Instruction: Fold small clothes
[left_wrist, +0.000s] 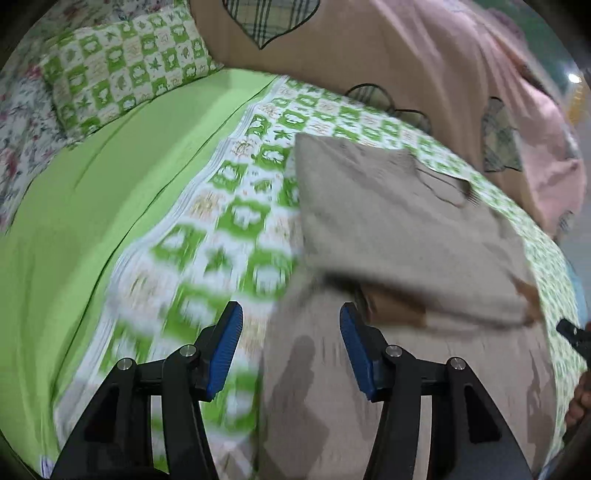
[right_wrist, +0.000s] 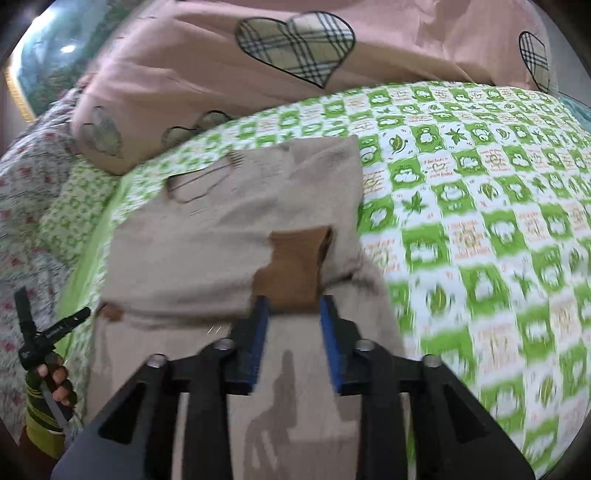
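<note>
We saw a beige garment (left_wrist: 406, 229) lying on a bed, on a sheet with green and white squares (left_wrist: 229, 206). In the left wrist view the garment filled the area from 12 o'clock to 3 o'clock of the left gripper (left_wrist: 290, 347), and its upper part was folded over the lower part. The blue pads (left_wrist: 226, 350) of this gripper stood wide apart, released, with nothing between them; the right pad was above the lower layer of the cloth, the left pad above the sheet.

In the right wrist view the right gripper (right_wrist: 291, 325) was also released. Its two blue pads (right_wrist: 330, 343) stood apart, and a brown patch (right_wrist: 295, 266) of the garment lay just at 12 o'clock of them. We could not tell if the pads touched the cloth, because the picture was blurred there.

A pink blanket with checked hearts (right_wrist: 295, 48) lay at 12 o'clock behind the garment. A pillow with the same green squares (left_wrist: 122, 74) was at 10 o'clock in the left view. At 8 o'clock in the right view we saw the left hand (right_wrist: 55, 380) around its black tool handle.
</note>
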